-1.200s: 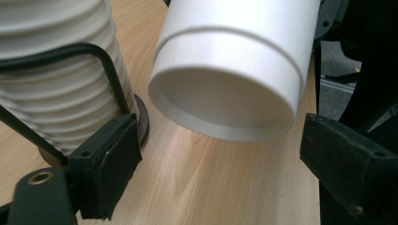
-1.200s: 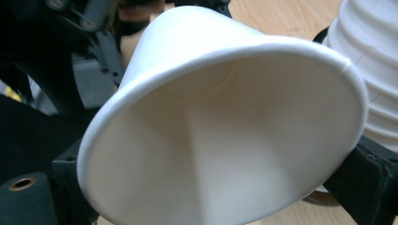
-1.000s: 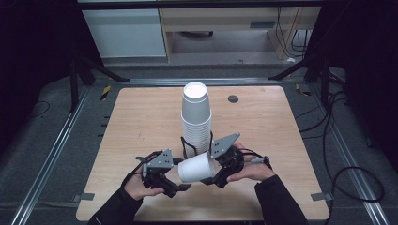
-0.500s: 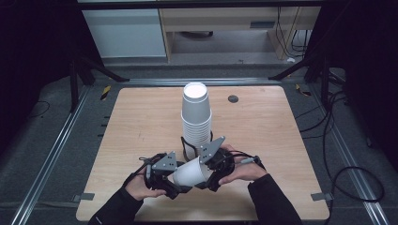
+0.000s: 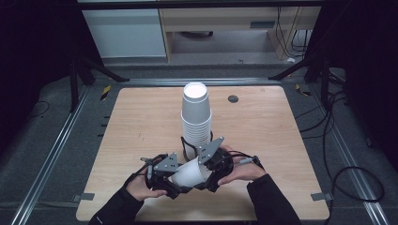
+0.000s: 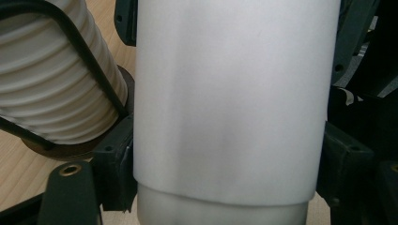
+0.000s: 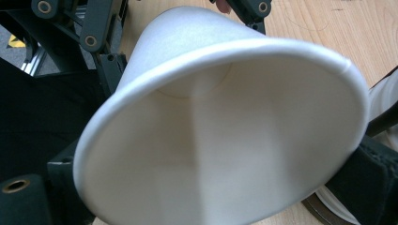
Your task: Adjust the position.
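both tools, left tool (image 5: 176,180) and right tool (image 5: 206,173), now pinch the paper cup (image 5: 189,173), closer together than 0.5 s ago.

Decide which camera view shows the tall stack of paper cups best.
The high view: the stack of cups stands whole and upside down in its black holder. The left gripper view catches its ribbed side; the right gripper view, just an edge.

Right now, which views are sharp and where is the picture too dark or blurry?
High view: table evenly lit, surroundings nearly black. Left gripper view: single cup soft, out of focus at close range. Right gripper view: cup rim fairly sharp, dark at left.
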The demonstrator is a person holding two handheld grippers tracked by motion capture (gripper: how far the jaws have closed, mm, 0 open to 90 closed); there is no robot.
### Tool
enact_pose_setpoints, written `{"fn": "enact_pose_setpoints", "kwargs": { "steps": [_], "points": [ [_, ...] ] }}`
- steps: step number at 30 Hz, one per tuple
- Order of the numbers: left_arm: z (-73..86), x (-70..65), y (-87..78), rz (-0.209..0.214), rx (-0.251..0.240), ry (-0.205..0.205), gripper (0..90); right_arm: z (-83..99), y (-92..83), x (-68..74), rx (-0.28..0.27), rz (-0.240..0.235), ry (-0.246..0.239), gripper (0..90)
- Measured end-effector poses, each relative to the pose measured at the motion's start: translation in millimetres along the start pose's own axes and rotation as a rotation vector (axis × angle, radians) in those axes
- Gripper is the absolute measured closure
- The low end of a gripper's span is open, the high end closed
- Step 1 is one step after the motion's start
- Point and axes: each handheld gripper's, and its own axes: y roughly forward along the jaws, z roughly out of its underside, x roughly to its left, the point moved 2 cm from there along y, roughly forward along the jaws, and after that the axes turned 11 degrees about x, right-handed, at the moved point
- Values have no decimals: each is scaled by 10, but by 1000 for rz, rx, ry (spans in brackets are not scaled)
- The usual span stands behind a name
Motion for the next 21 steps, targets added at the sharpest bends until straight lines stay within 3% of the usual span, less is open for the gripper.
{"fn": "enact_pose_setpoints", "kwargs": {
  "steps": [6,13,21],
  "points": [
    [7,11,-33,6,-21,-8,221,36,-45,2,-70,0,22,56],
    [54,56,-110,-13,-55,-31,220,110,-249,-7,-137,33,63,47],
    [98,75,-191,-40,-144,-75,219,283,-372,26,-229,65,144,47]
  ]
}}
